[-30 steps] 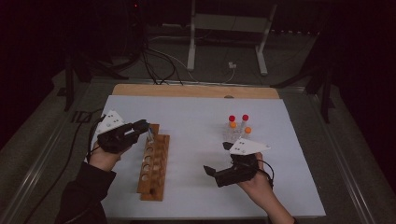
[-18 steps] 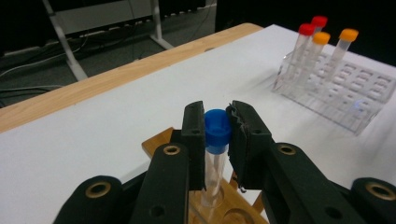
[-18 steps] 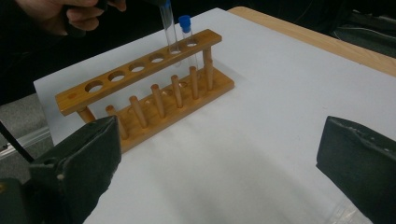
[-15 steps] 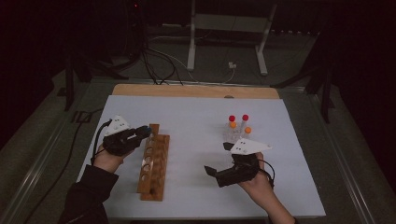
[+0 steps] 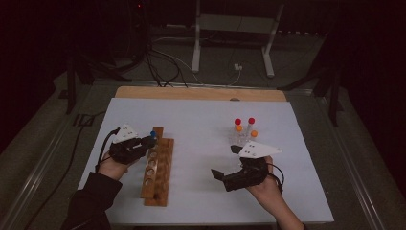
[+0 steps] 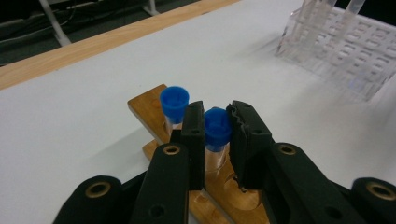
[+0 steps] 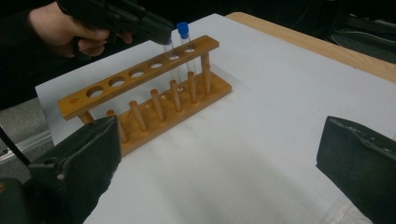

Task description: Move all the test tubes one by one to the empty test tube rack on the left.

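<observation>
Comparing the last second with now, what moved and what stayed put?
The left hand-held gripper has come down toward the wooden rack, lowering the blue-capped tube it is shut on into a hole beside the blue-capped tube already standing there. The right hand-held gripper stayed in place, jaws open, and the clear rack of red- and orange-capped tubes did not shift.

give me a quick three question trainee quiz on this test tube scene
1. What does the left tool grip?
2. True or false: the right tool holds a tube.
3. Which caps stand in the clear rack: A blue, B red and orange, C green?

Key:
1. A blue-capped tube, at the second hole of the wooden rack, beside another blue-capped tube.
2. False: its jaws stand open and empty.
3. B.
</observation>
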{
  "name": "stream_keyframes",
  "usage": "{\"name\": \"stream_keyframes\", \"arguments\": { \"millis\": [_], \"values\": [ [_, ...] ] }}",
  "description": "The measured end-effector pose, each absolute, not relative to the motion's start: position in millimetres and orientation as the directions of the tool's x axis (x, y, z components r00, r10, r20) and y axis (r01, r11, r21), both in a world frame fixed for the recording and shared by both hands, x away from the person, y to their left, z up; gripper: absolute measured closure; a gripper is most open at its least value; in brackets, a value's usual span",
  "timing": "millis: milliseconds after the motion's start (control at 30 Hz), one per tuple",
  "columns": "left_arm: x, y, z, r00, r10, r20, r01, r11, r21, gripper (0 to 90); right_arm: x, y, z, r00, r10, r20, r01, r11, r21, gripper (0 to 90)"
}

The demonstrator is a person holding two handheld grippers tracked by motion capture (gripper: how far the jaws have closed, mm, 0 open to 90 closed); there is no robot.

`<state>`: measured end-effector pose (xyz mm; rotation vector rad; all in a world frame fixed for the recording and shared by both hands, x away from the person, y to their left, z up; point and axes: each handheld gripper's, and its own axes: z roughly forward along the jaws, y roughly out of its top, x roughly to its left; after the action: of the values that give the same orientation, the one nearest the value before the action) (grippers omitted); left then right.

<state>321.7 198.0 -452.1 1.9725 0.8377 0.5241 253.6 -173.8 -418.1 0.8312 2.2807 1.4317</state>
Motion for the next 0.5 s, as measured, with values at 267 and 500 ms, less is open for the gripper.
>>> {"name": "stream_keyframes", "arguments": {
  "millis": [267, 500],
  "values": [
    [321.2, 197.7, -452.3, 0.69, 0.723, 0.042, 0.342, -0.376, 0.861, 77.2, 253.2, -176.8, -415.0, -0.777, 0.628, 0.037, 0.299, 0.317, 0.9, 0.0],
    [318.8, 198.9, -447.3, 0.68, 0.732, 0.035, 0.344, -0.362, 0.866, 61.8, 255.2, -192.1, -403.9, -0.752, 0.659, 0.02, 0.281, 0.293, 0.914, 0.0]
  ]
}}
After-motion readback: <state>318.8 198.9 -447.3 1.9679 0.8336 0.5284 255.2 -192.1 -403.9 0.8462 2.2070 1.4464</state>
